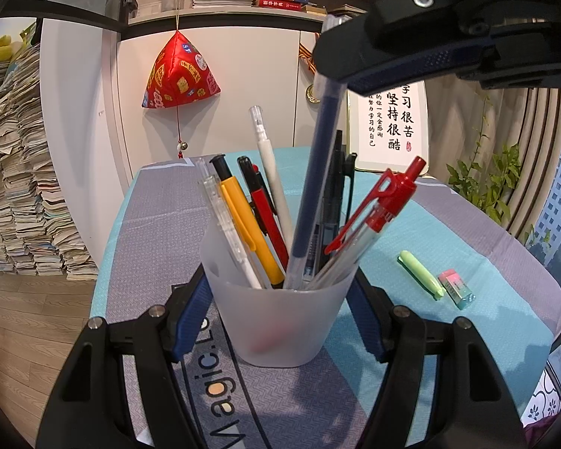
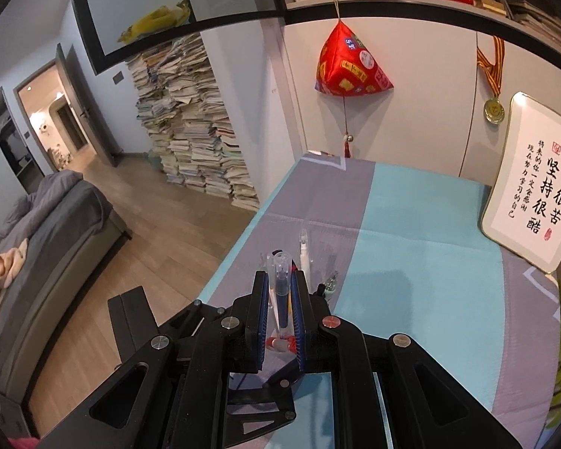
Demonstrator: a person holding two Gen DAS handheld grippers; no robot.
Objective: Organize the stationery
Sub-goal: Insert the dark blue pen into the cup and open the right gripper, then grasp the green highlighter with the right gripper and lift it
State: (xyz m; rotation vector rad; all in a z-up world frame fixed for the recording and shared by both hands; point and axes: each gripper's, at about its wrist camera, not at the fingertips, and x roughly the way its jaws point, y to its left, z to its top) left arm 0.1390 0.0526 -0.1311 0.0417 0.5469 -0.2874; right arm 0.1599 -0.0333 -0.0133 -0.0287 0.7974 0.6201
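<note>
We hold the frosted cup (image 1: 280, 310) between the fingers of our left gripper (image 1: 278, 318), one blue pad on each side of its wall, closed onto it and steadying it on the surface (image 1: 448, 344). The cup is thin, light plastic, springy rather than stiff, and top-heavy with pens, so we judge a low, gentle squeeze on its wall is the safest hold; squeeze harder and it will likely flex.

Just above the cup, our right gripper (image 2: 282, 310) has the dark blue pen (image 1: 318, 187) pinched near its upper end, fingers nearly shut on the slim barrel, tip already inside the cup's mouth. The pen is light, rigid and smooth, so it could well slip or swing if the pinch loosens early.

Inside the cup lean a yellow pen (image 1: 248, 224), a red and black pen (image 1: 263, 209), a white pen (image 1: 273, 172) and a red-capped clear pen (image 1: 370, 220). There looks to be little free space among them, and the new pen must slide down between them without levering the cup over.

To the right of the cup, apart from it, lie a green highlighter (image 1: 420, 275) and, just beside that, a pink-and-green eraser (image 1: 457, 287), both small and easy to pinch across the middle. Beyond the cup the surface runs open to the framed calligraphy (image 1: 391, 127) at the back. Left of the cup the edge drops off close by, so we see our room to the right.
</note>
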